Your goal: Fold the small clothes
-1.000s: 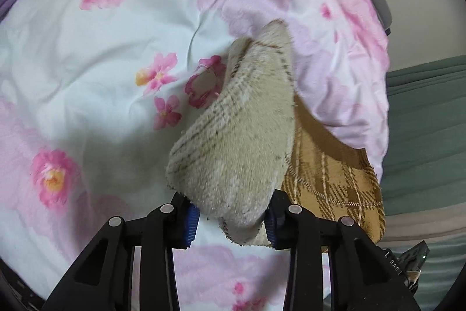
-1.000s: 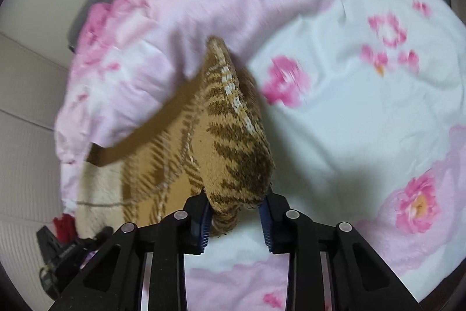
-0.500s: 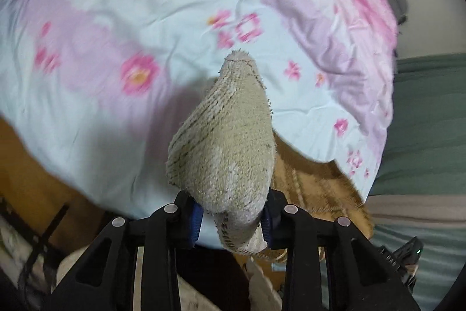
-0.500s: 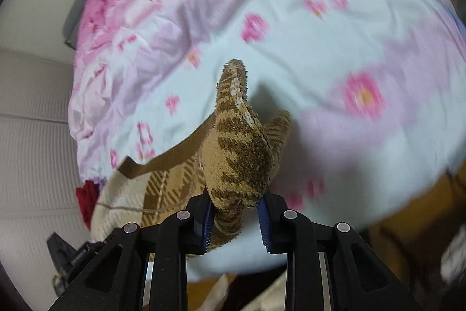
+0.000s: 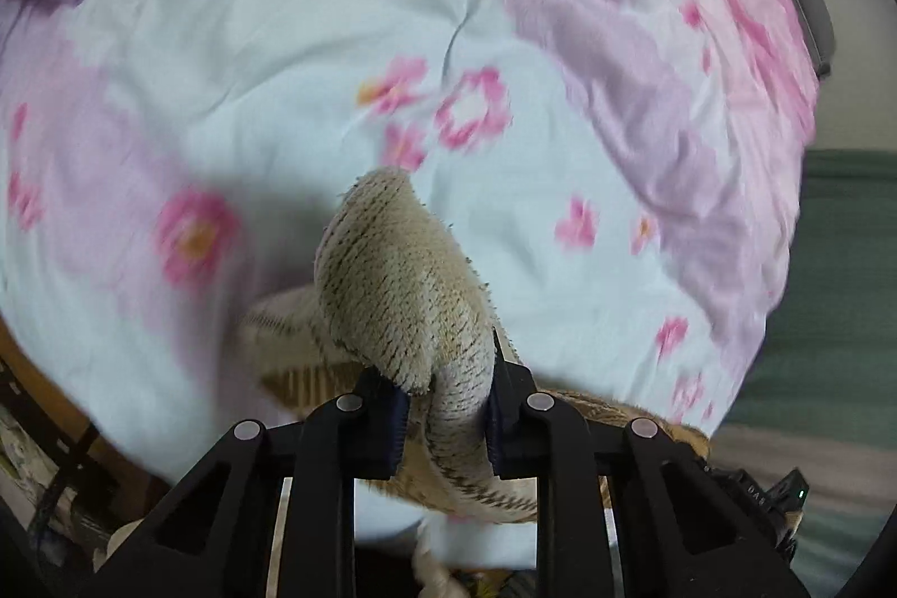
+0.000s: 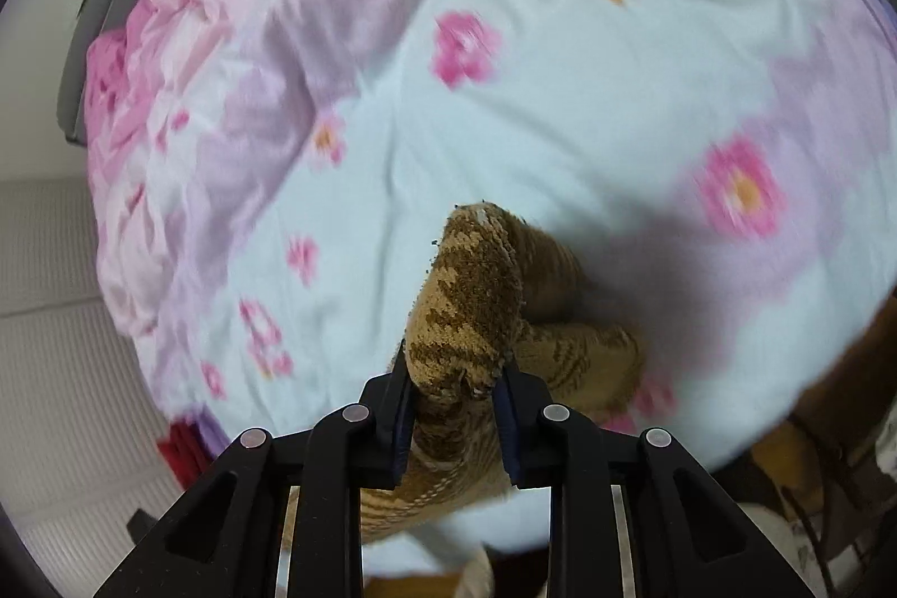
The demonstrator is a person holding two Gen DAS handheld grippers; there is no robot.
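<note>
While pinched, fuzzy garment (image 5: 403,295) between both tongs, above bedsheet (image 5: 280,54).

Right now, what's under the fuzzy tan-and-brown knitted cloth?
Under the fuzzy tan-and-brown knitted cloth: the pale floral bedsheet, shadowed. The patch directly beneath it is hidden.

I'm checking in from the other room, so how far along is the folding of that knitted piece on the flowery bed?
Done: both tongs have a corner of the knit. In hand: the left tongs are closing on its beige inside; the right tongs pinch its brown patterned side, and the cloth hangs bunched above the sheet. Left: no fold is laid flat yet, so the folding itself is ahead.
</note>
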